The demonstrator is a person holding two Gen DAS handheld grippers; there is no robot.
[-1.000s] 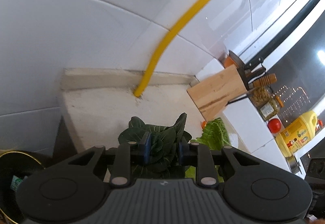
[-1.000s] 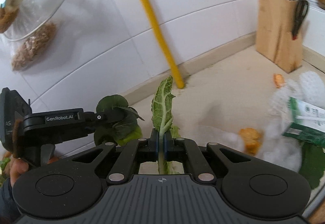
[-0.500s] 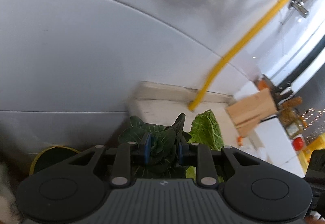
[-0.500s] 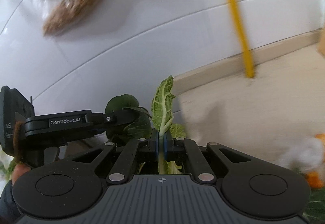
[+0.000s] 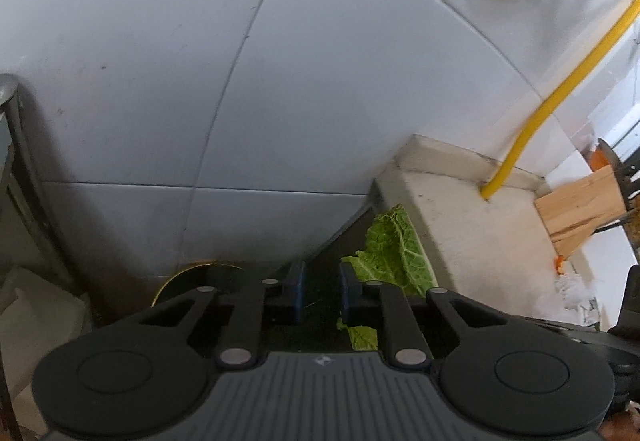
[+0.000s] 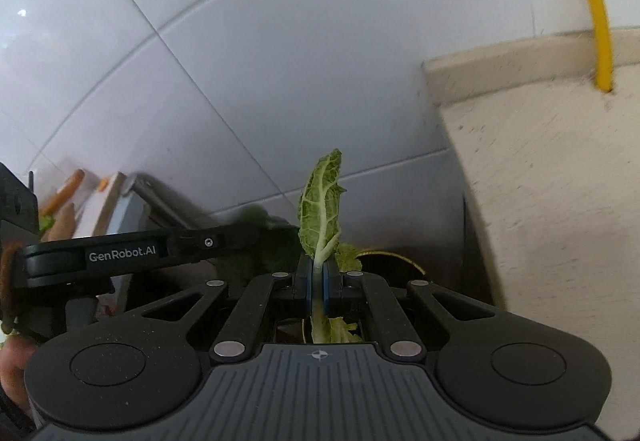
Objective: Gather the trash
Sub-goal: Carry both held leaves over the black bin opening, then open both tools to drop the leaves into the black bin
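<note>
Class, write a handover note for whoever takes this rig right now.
Left hand-held gripper: jaws closing, nothing seen between them.
Right hand-held gripper: shut on a cabbage leaf, over the bin.
Done: the leaf is off the counter.
Left: drop the leaf in, then fetch the litter near the knife block.

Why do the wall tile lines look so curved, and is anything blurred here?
Left wrist view: the fisheye lens bows the tile seams into arcs, and the knife block at the edge is soft. Right wrist view: the yellow pipe smears, yet the cabbage leaf is sharp.
</note>
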